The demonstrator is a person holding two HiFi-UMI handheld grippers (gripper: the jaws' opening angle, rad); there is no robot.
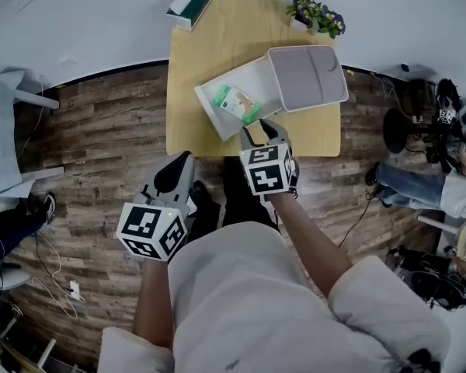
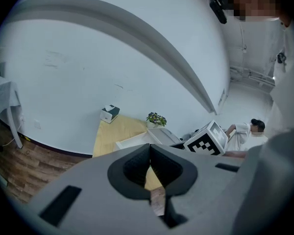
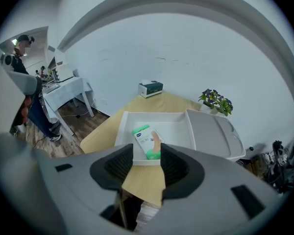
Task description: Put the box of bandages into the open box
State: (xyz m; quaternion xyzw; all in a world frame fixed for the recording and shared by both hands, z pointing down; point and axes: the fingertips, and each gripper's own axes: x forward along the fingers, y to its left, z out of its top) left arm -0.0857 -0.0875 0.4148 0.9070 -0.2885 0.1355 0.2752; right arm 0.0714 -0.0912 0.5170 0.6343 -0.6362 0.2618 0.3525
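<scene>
The green and white box of bandages (image 1: 238,103) (image 3: 148,141) lies flat inside the open white box (image 1: 254,78) (image 3: 172,127) on the wooden table (image 1: 210,37). The box's grey lid (image 1: 307,76) (image 3: 213,131) lies folded out to the right. My right gripper (image 1: 262,130) (image 3: 147,155) hovers over the table's near edge, just short of the open box, open with nothing between its jaws. My left gripper (image 1: 180,160) (image 2: 149,153) hangs over the wooden floor to the left of the table's near corner, its jaws shut on nothing.
A tissue box (image 1: 189,5) (image 3: 150,88) and a small potted plant (image 1: 316,14) (image 3: 215,102) stand at the table's far edge. A white side table (image 1: 0,130) is at the left, cables and gear (image 1: 419,123) at the right. People sit on both sides.
</scene>
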